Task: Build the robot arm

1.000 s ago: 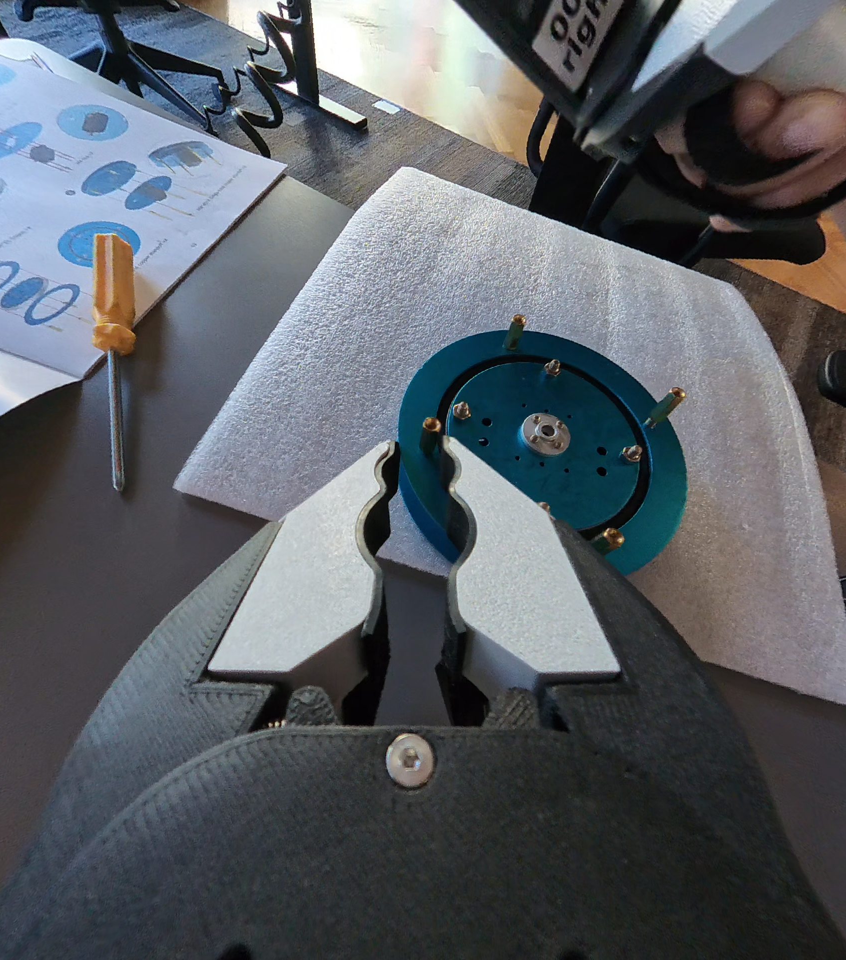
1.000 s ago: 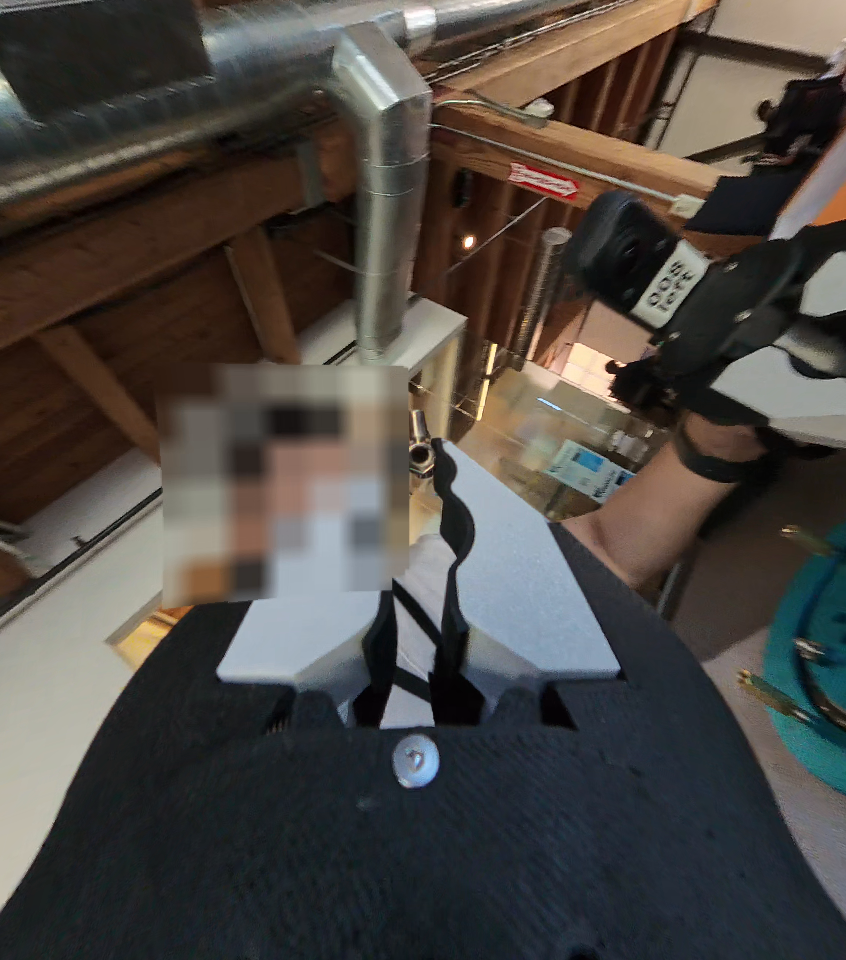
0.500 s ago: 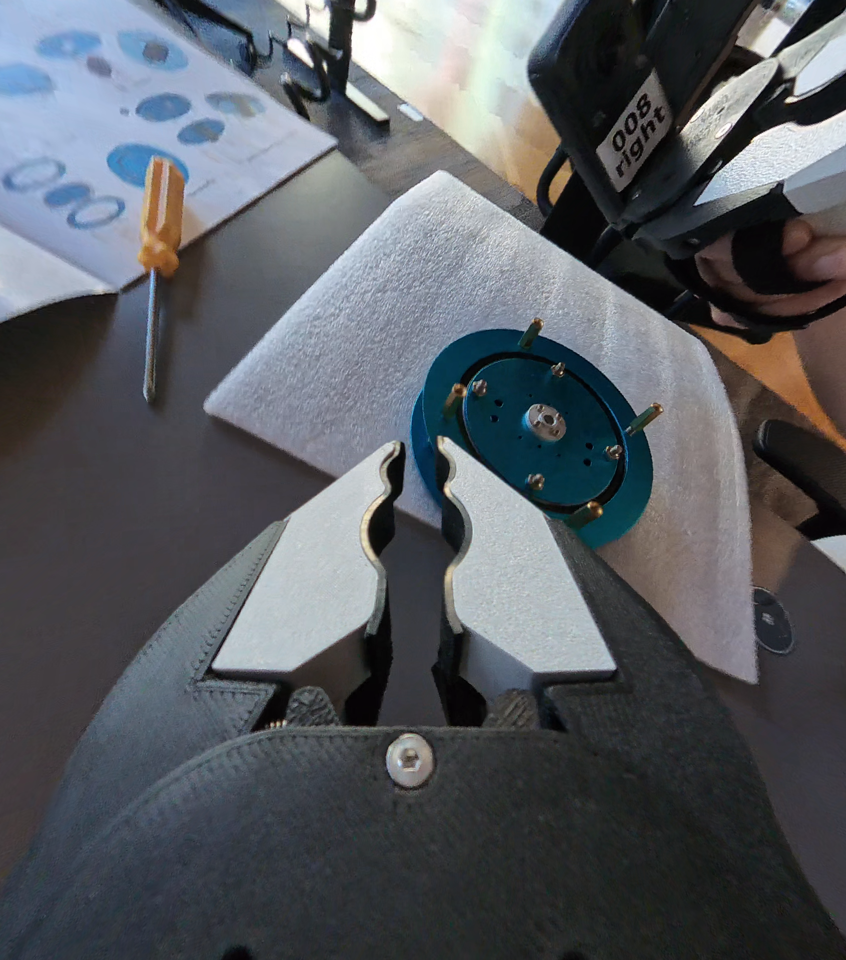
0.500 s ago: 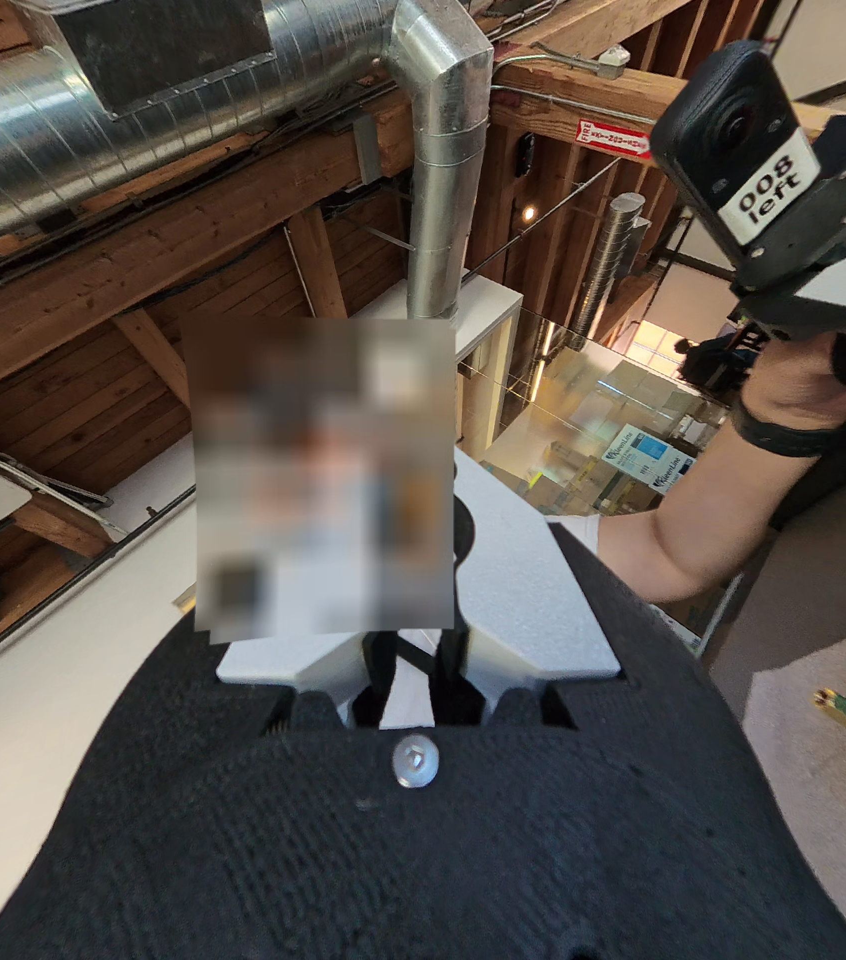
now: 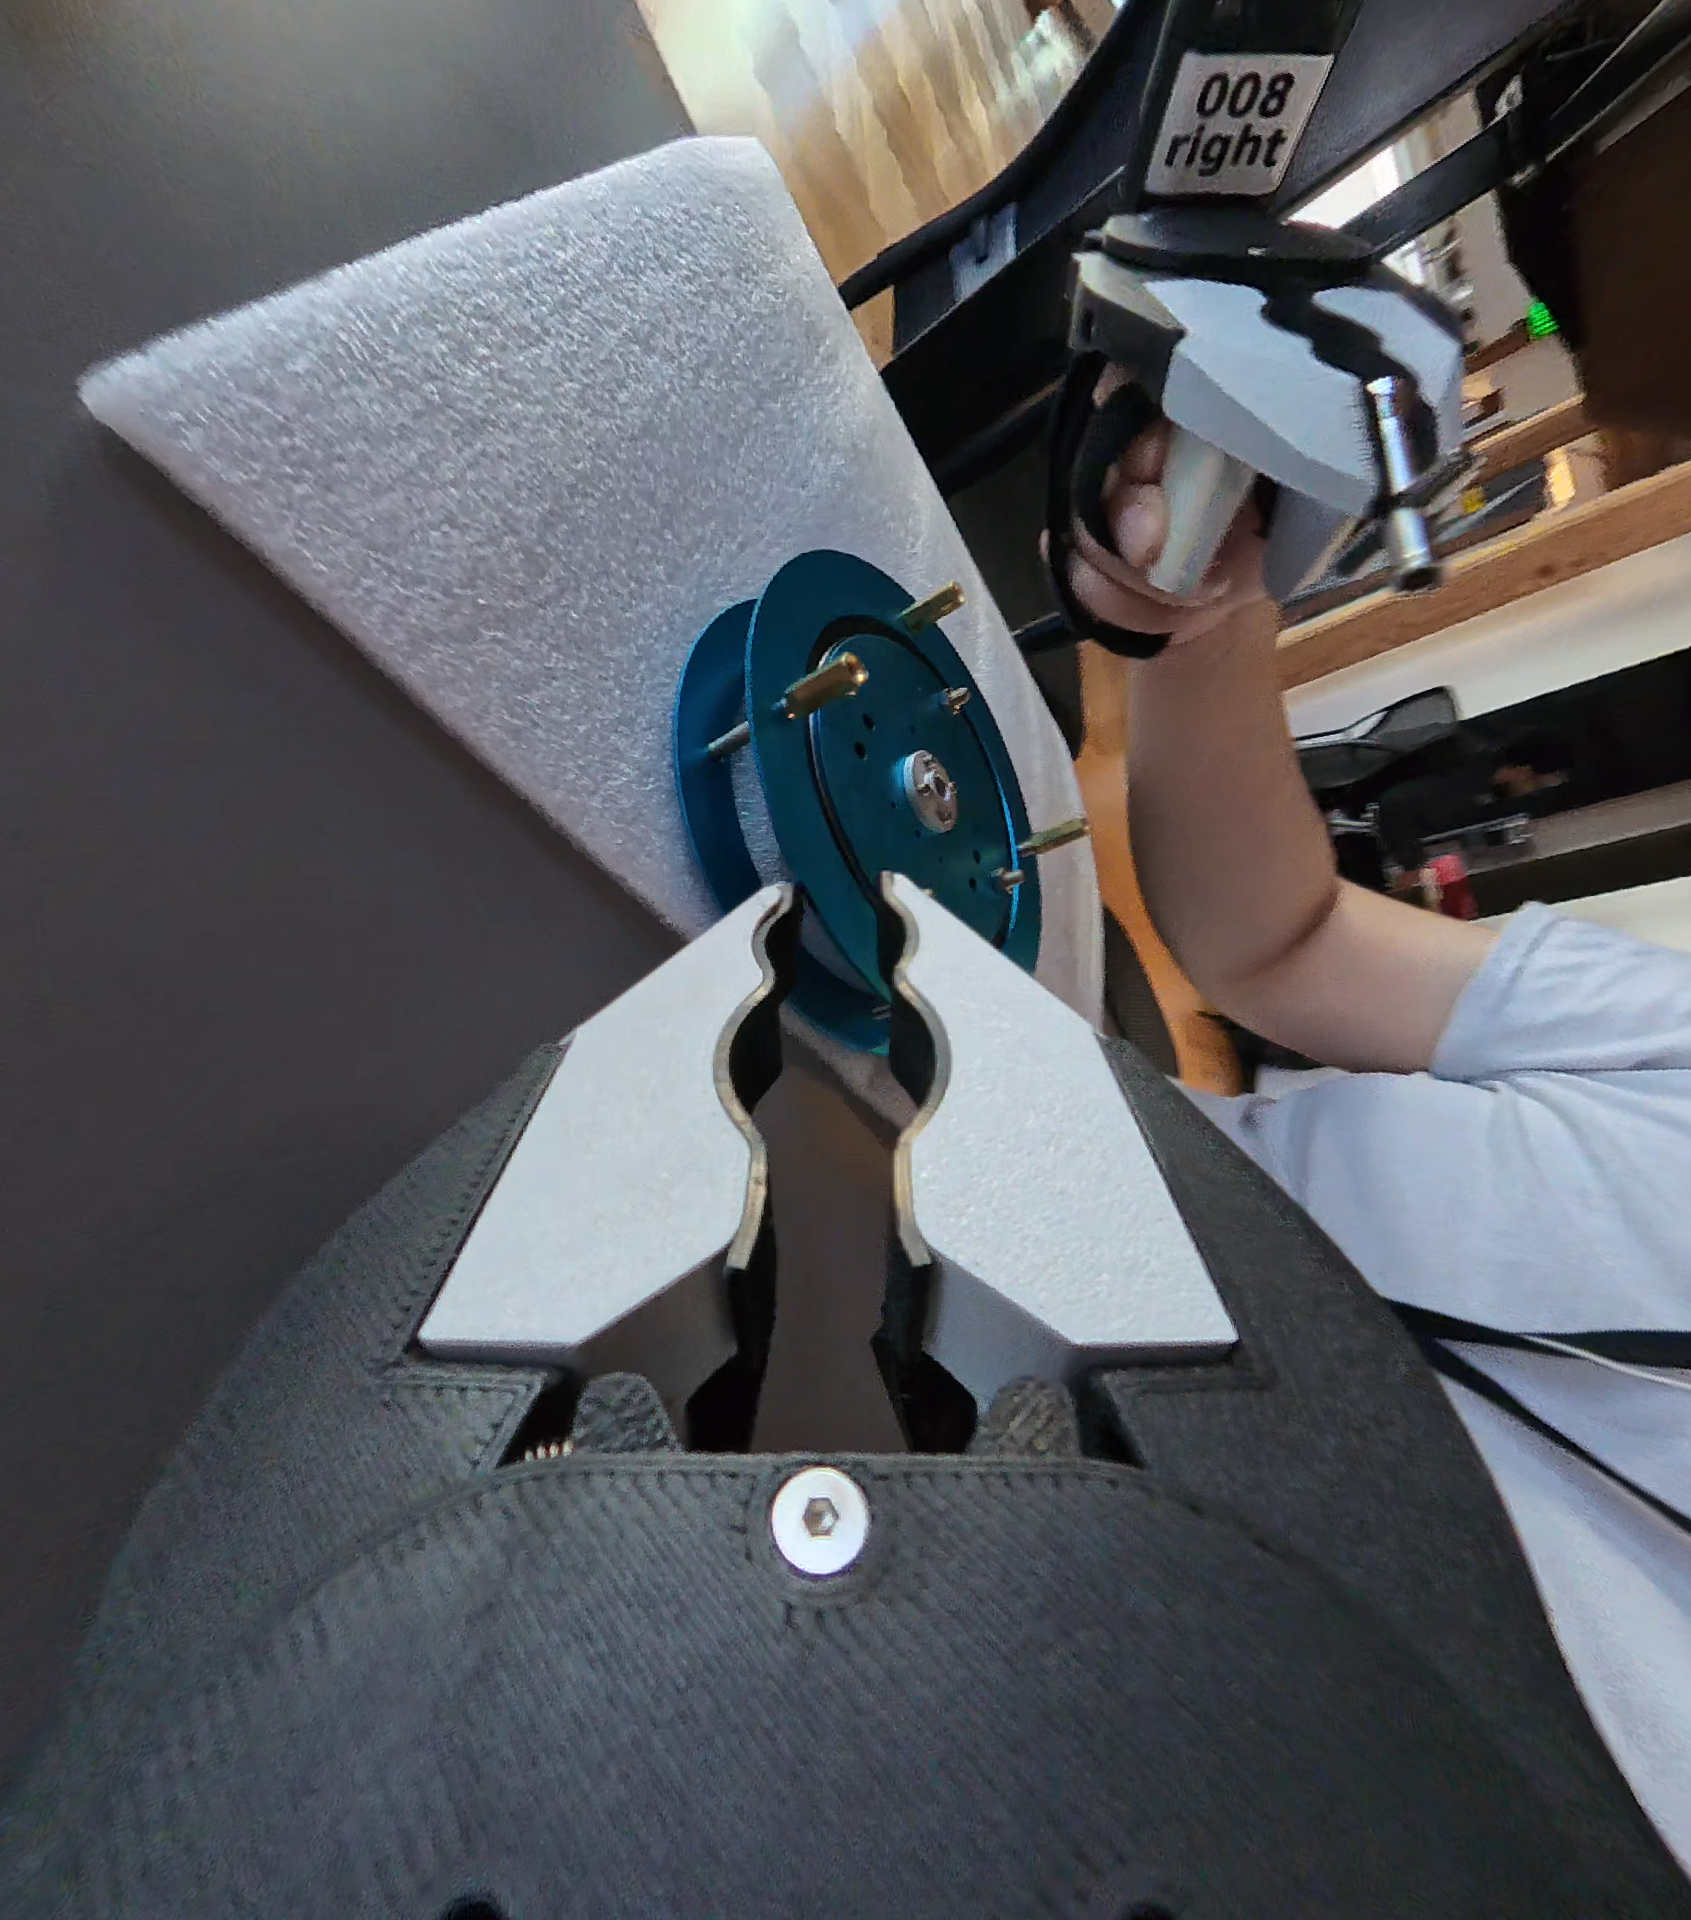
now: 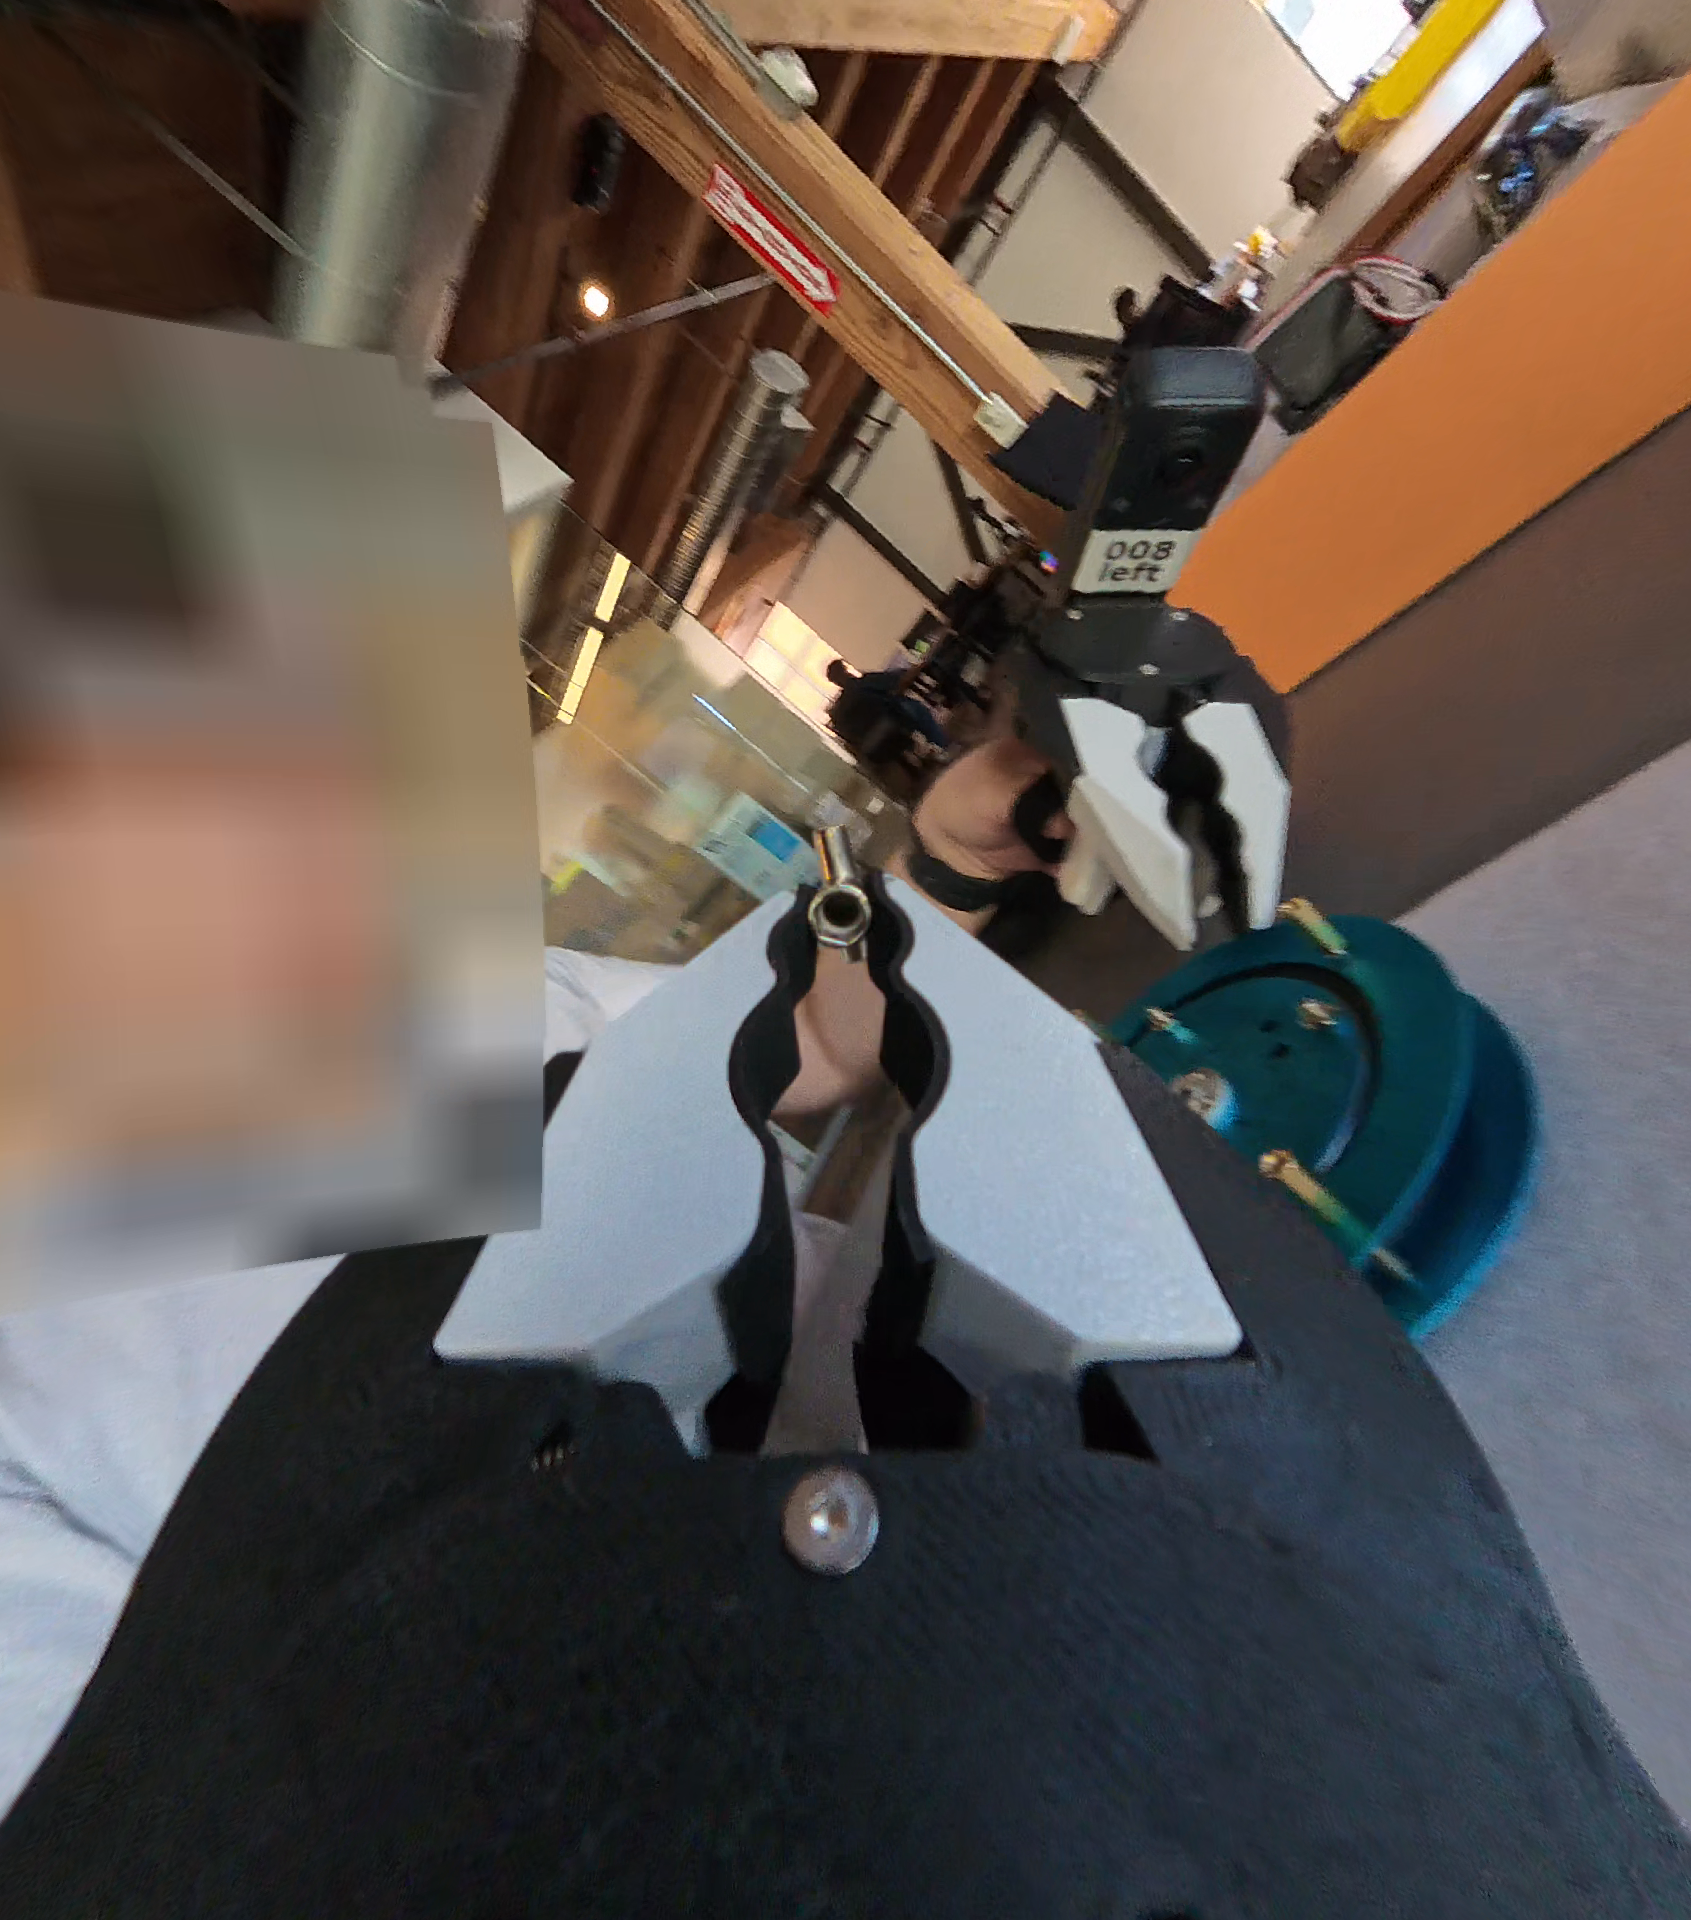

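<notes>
A blue two-plate metal disc [image 5: 882, 748] with several brass standoffs [image 5: 825, 681] lies on a white foam sheet [image 5: 508, 436]. My left gripper [image 5: 836, 899] is narrowly open and holds nothing. Its tips hover at the disc's near rim, and I cannot tell whether they touch it. It also shows in the right wrist view [image 6: 1220, 914], just above the disc [image 6: 1423, 1081]. My right gripper [image 6: 839, 920] is shut on a small silver socket tool [image 6: 836, 914], raised in the air beside the disc. The left wrist view shows it [image 5: 1371, 390] with the tool [image 5: 1397, 488] sticking out.
The foam sheet [image 6: 1599, 1039] lies on a dark table [image 5: 145, 935]. A person's bare forearm and light sleeve [image 5: 1236, 831] reach up to the right gripper. Wooden beams and a metal duct [image 6: 373, 156] fill the background of the right wrist view. My hands' fingertips stand some 12 centimeters from each other.
The left wrist view has rolled and moved back close to the disc's rim; the screwdriver and printed sheet have left view. The right gripper has swung down, still holding the tool, and now faces the disc.
</notes>
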A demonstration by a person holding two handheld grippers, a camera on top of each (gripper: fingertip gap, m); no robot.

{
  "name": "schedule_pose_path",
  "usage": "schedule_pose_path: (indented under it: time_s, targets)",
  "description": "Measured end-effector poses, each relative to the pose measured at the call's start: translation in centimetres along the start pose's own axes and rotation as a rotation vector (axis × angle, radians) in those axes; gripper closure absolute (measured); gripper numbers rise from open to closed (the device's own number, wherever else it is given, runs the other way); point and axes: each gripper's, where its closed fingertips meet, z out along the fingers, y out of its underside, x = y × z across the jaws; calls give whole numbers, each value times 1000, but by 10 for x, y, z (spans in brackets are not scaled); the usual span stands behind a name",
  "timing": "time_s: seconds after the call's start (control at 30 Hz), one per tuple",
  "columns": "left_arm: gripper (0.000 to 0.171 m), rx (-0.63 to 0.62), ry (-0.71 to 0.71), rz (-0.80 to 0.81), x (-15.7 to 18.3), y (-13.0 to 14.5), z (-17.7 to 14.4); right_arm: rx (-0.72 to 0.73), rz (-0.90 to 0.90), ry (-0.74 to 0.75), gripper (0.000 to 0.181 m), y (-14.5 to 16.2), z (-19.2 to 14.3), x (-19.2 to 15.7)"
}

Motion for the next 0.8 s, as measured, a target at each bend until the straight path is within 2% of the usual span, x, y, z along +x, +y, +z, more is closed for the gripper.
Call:
schedule_pose_path:
  time_s: [0.03, 0.27, 0.4, 0.57, 0.8]
  targets:
    - [158, -3, 22, -28, 1, 1, 1, -25, -24, 33, 173, 0, 0, 5]
    - [168, -17, 131, -187, 0, 3, 8, -133, -114, 169, 173, 3, 4, 28]
    - [171, 33, 221, -203, 11, -8, 5, -167, -35, 295, 174, 3, 1, 49]
    - [171, 23, 222, -219, 11, -6, 5, -203, 6, 394, 174, -1, -3, 58]
    - [171, 27, 245, -257, 12, -5, 4, -351, -146, 565, 173, -2, 7, 65]
